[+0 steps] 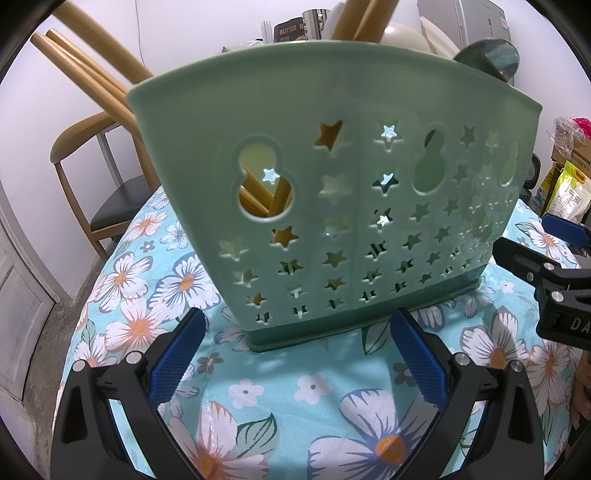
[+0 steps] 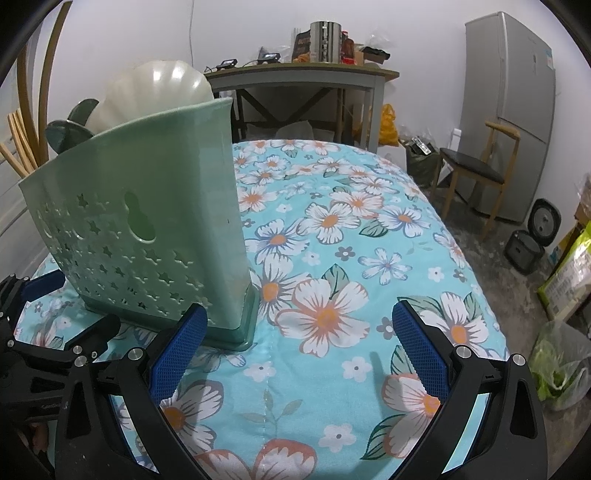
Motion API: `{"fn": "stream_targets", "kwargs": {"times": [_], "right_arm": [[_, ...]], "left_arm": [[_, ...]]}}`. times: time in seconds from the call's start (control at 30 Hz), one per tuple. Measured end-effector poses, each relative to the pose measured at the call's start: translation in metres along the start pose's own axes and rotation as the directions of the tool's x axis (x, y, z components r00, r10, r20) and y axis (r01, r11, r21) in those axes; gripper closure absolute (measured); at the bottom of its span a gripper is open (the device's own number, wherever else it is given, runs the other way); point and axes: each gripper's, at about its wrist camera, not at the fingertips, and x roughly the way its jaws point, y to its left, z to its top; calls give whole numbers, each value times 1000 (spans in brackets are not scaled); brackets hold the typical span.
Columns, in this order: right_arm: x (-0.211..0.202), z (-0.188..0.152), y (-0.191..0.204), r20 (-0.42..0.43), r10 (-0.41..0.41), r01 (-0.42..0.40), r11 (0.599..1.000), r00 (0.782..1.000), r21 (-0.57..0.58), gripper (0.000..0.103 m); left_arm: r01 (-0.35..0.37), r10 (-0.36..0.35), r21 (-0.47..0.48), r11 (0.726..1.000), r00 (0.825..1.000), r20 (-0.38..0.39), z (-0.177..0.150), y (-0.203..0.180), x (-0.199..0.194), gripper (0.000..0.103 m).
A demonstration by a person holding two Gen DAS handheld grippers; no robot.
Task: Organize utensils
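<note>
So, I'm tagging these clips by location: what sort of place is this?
Probably a home kitchen or dining room: a fridge in the corner, wooden chairs, and a green utensil holder on a floral tablecloth.

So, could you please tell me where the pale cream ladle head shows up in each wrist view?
Left wrist view: the cream ladle head peeks over the green holder's rim at top, right of centre.
Right wrist view: the ladle head rises above the holder, upper left.
Shared landmark: the dark green utensil beside it.
</note>
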Motion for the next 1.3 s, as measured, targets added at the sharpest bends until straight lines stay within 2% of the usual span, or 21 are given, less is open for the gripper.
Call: {"fn": "stream_targets", "kwargs": {"times": [0.33, 1.3], "right_arm": [[6, 1, -2, -24, 17, -16, 1000, 1000, 13, 7], [10, 2, -5, -13, 20, -20, 999, 1000, 33, 7]], "left_arm": [[0, 0, 1, 1000, 1000, 1, 0, 0, 0, 5], [1, -1, -1, 1000, 1000, -1, 3, 1, 1, 5]]}}
